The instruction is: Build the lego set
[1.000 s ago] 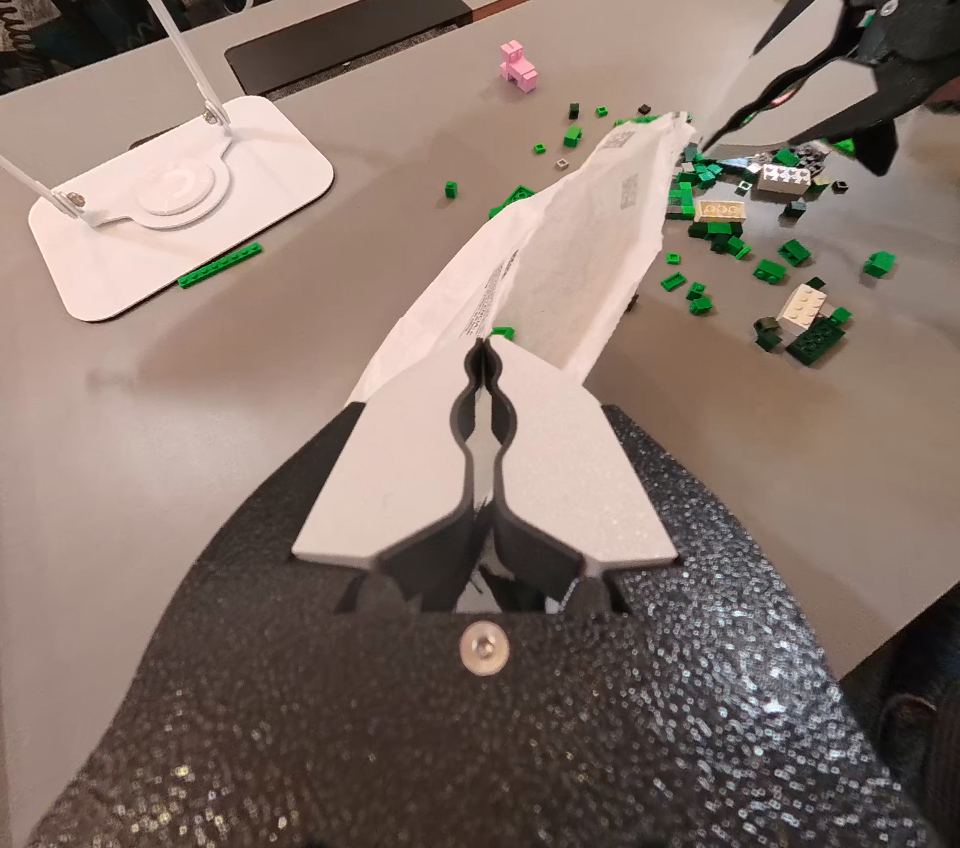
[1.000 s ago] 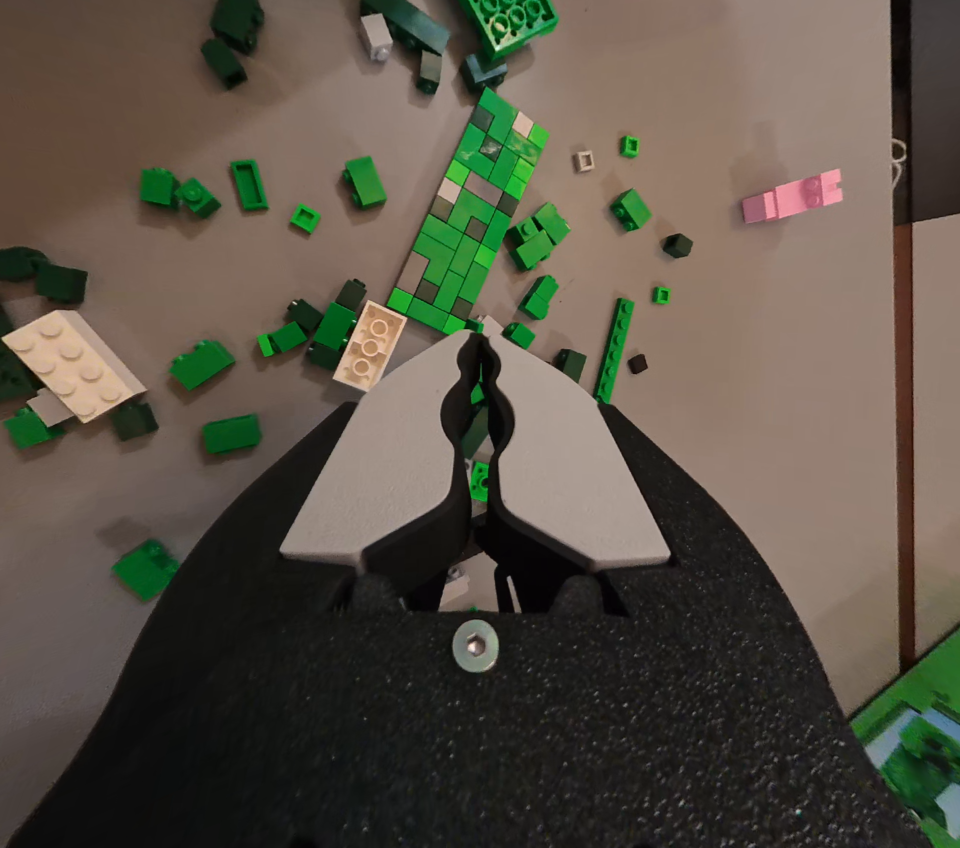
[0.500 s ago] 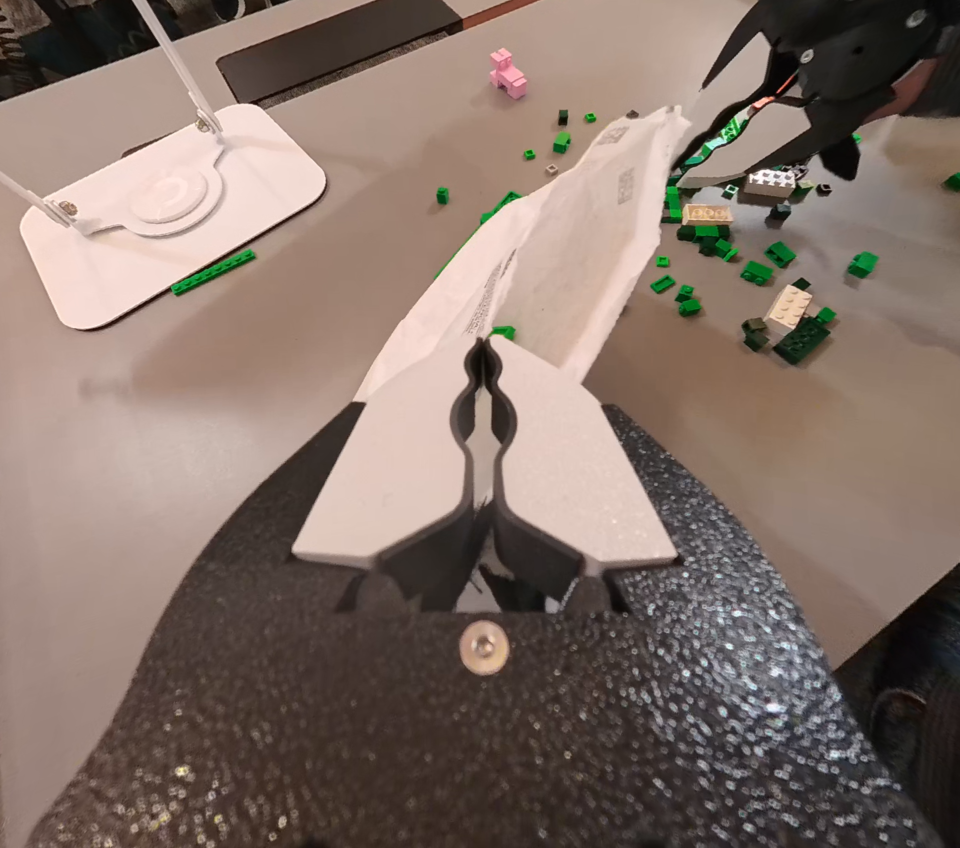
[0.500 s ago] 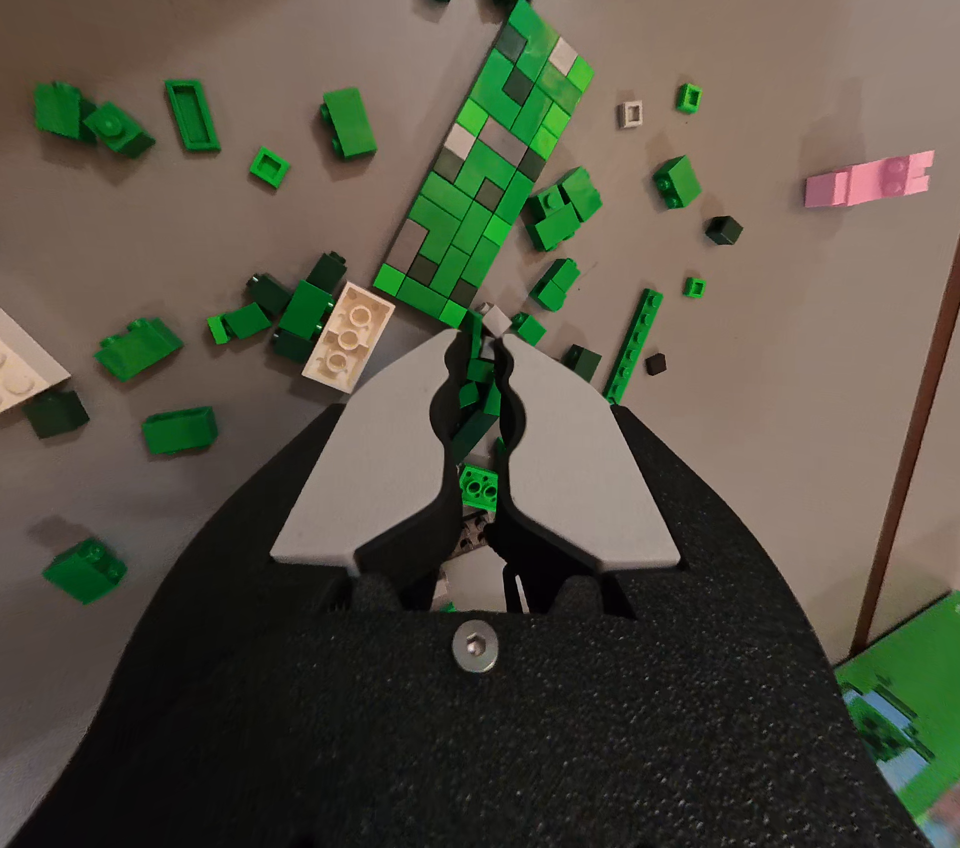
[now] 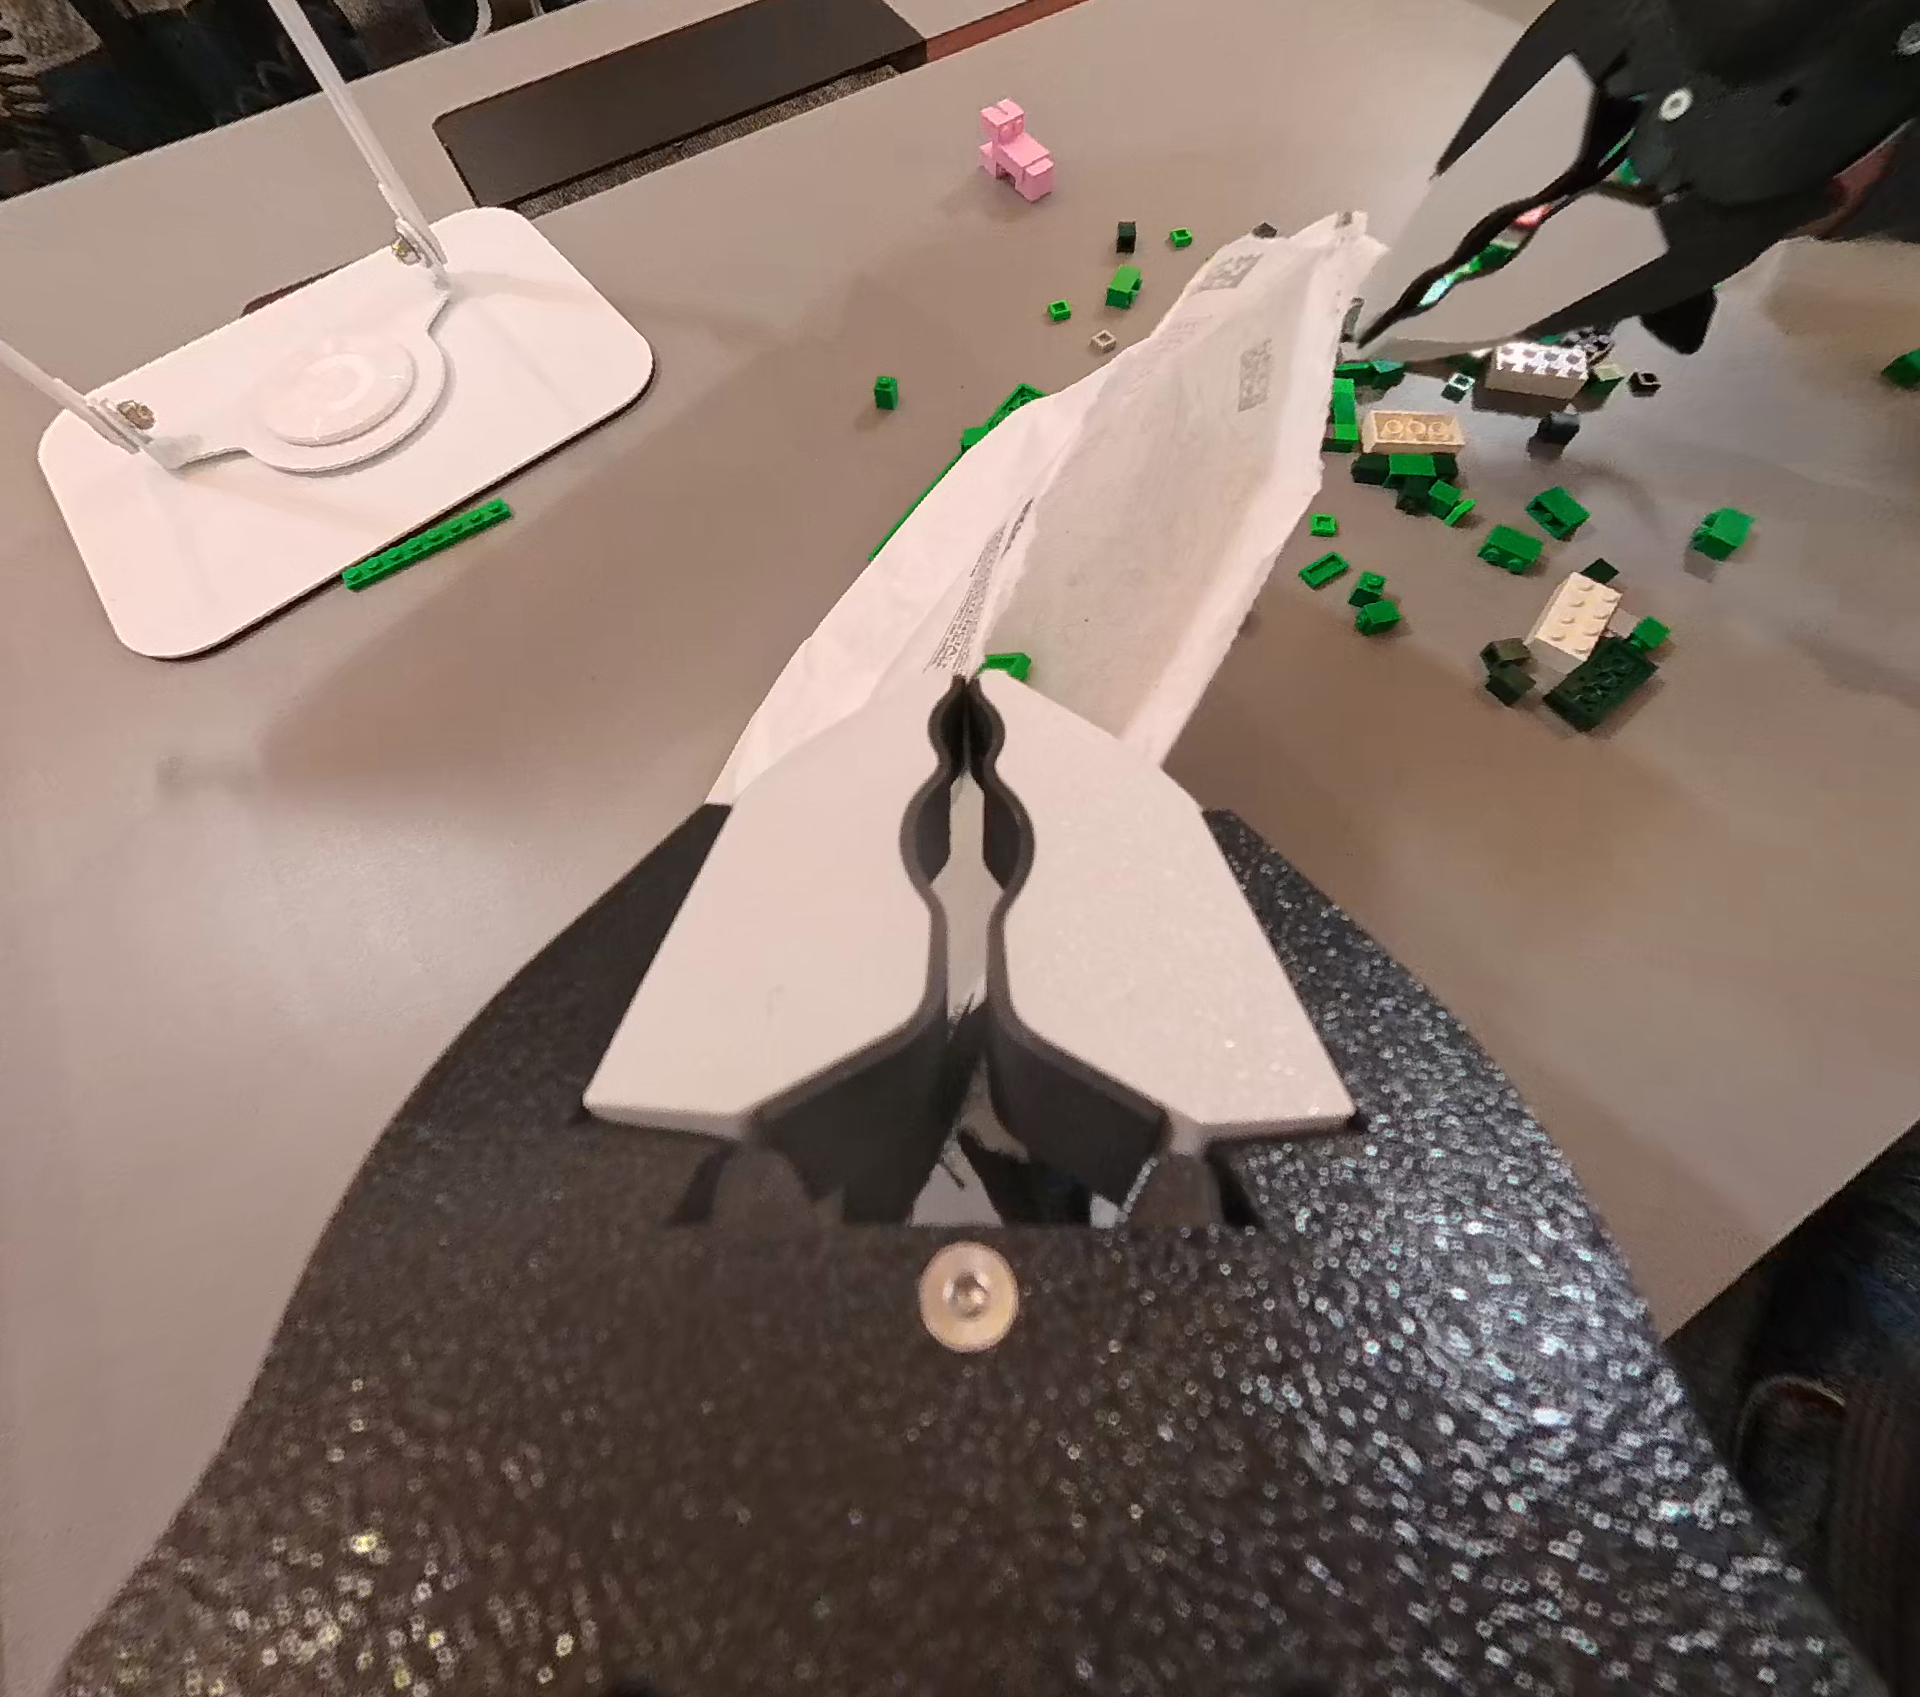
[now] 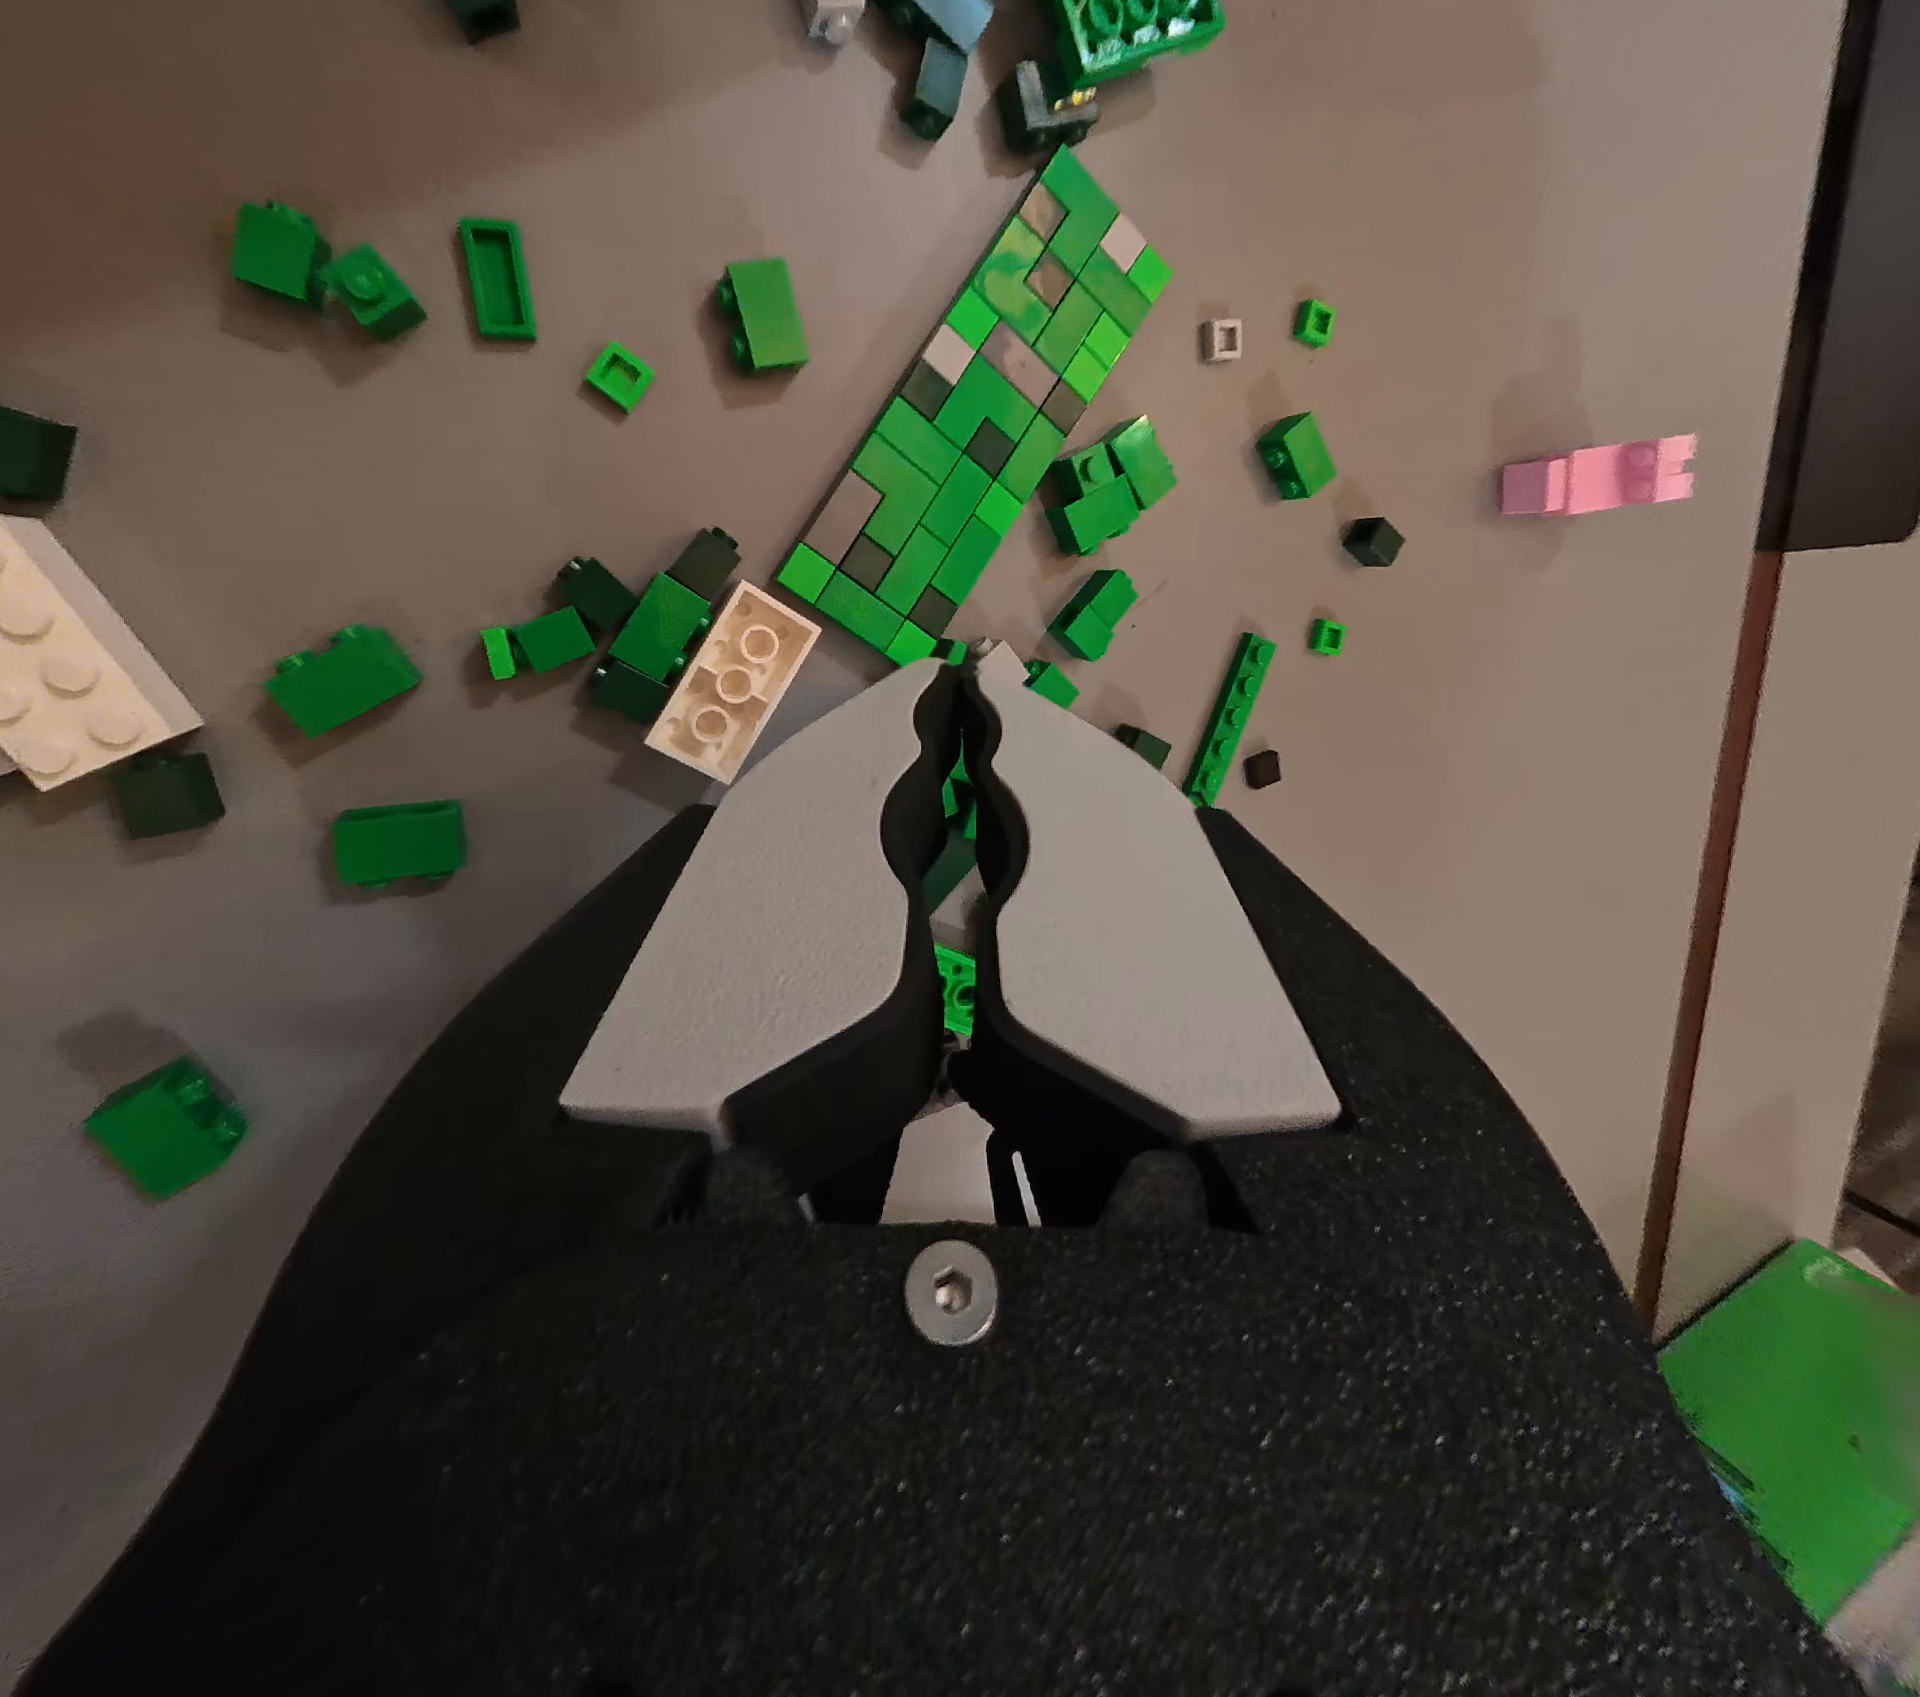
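**Empty bag in one hand, bricks strewn below the other**

The left gripper [image 5: 971, 697] is clamped on a torn white paper bag [image 5: 1164, 484], whose long axis runs toward the frame's upper right. The right gripper [image 6: 961, 676] is pinched narrow over loose green bricks [image 6: 769, 312]; whether it grips one I cannot tell. The tiled green plate [image 6: 987, 411] lies diagonally at centre. Risk: the swinging bag sweeping pieces off the table [image 5: 312, 816].

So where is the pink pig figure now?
The pink pig figure stands alone on the grey table, beyond the scattered green bricks and near the black panel; the right wrist view shows it at the right.
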`<act>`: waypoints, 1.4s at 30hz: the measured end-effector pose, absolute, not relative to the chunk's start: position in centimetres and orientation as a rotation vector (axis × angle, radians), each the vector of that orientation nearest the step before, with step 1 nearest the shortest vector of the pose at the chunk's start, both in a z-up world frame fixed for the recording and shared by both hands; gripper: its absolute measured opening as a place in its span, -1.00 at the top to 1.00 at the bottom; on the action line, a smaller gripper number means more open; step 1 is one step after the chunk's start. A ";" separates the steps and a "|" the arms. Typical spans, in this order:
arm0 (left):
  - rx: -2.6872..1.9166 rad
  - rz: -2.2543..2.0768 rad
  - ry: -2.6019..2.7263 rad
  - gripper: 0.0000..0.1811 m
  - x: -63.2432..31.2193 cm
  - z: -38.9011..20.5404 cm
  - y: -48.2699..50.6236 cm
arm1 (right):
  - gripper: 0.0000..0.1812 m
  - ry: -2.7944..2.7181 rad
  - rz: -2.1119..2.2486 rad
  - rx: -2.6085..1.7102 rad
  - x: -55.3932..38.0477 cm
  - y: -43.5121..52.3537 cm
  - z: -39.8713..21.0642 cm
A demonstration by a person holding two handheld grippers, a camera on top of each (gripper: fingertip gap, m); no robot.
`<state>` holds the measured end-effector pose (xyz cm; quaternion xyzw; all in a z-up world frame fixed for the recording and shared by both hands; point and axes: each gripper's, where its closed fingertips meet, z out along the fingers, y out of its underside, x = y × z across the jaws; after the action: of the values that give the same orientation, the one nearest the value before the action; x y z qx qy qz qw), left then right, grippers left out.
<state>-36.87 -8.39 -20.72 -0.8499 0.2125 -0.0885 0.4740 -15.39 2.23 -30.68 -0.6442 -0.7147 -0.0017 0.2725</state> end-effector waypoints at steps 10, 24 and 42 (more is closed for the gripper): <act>-2.074 -0.222 0.529 1.00 -36.6 -20.6 -8.5 | 0.90 -1.966 -0.017 -1.843 -15.1 2.5 -31.8; -2.076 -0.231 0.531 1.00 -36.7 -20.6 -8.5 | 0.87 -2.071 -0.024 -1.923 -15.1 2.7 -32.2; -2.071 -0.232 0.535 1.00 -36.7 -20.4 -8.6 | 0.93 -2.162 -0.022 -1.881 -15.0 2.3 -32.7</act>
<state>-36.68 -8.64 -20.44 -0.8471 0.2189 -0.0951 0.4749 -15.03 2.30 -32.67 -0.6500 -0.7474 -0.0075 0.1374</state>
